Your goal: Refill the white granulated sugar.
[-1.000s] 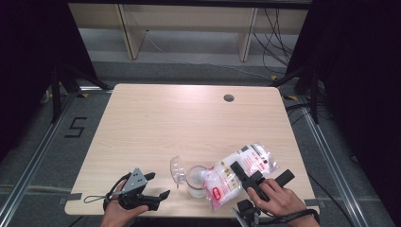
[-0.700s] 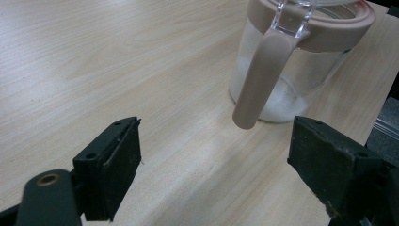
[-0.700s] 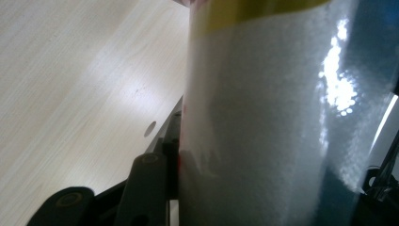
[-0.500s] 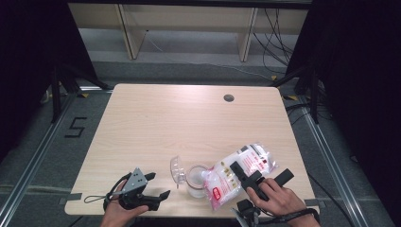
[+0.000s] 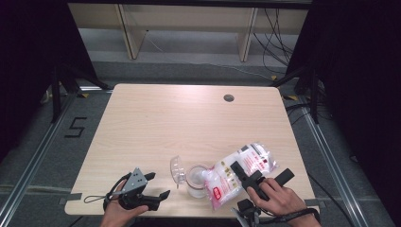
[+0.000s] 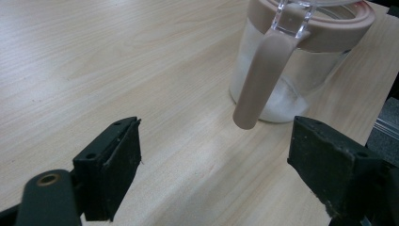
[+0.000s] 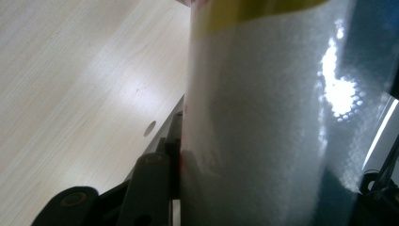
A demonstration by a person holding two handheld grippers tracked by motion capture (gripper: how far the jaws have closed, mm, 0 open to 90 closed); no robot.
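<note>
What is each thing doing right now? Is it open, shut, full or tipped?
Jar: upright on the table, lid flipped open, a little white powder at the bottom.
Lid: swung up, beside the jar's mouth.
Bag: tilted with its lower end at the jar's mouth, white powder inside.
Left hand-held gripper: open, holding nothing.
Right hand-held gripper: clamped on the bag.

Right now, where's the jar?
High view: the jar stands near the table's front edge, lid open, between the two grippers, with the bag tilted over it from the right.
</note>
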